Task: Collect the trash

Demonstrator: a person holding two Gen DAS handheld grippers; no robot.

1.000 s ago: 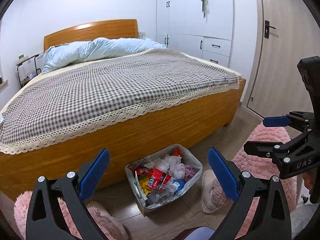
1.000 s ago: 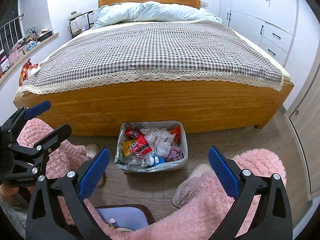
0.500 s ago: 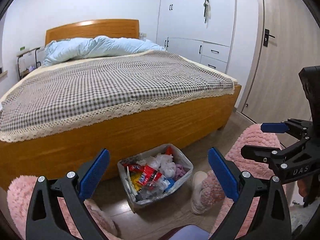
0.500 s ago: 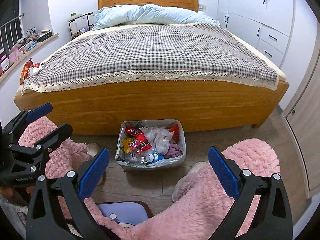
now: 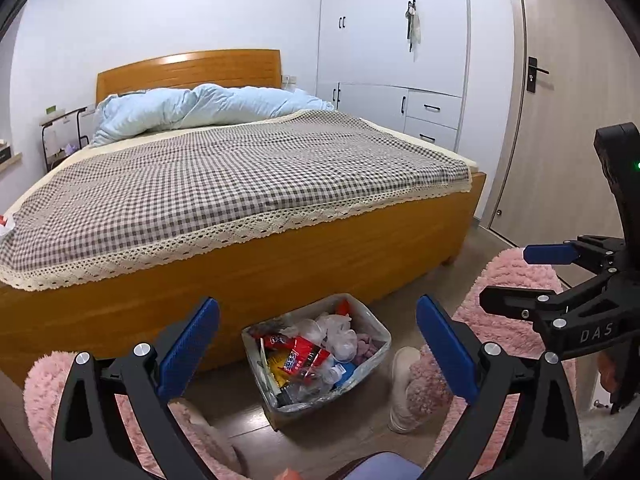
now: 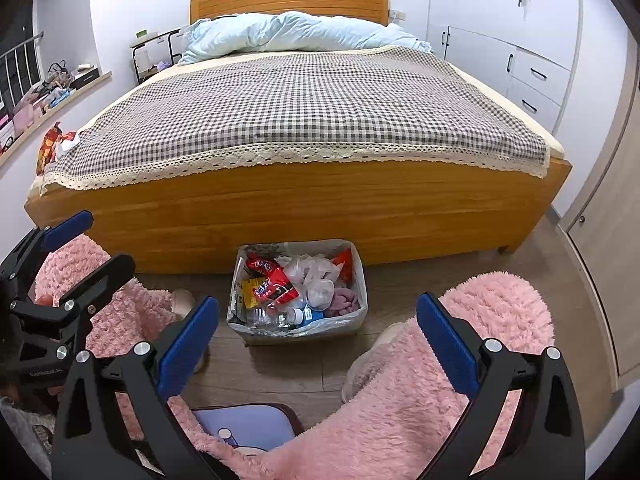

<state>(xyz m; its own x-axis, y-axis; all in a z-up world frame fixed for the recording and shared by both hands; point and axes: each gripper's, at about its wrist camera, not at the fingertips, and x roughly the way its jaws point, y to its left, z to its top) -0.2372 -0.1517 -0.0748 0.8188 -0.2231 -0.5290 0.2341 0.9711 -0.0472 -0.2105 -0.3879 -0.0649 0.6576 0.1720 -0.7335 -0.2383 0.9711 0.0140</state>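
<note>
Both the left gripper [image 5: 318, 346] and right gripper [image 6: 318, 344] hung wide open and empty, well short of the full trash bin [image 6: 298, 292], which stood handily against the bed [image 6: 304, 204].

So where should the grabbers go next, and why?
Probably toward the bed's left corner: a snack wrapper lies on the checked cover there. Both the left gripper and the right gripper are open and empty, and the trash bin on the floor already holds the other litter.
</note>
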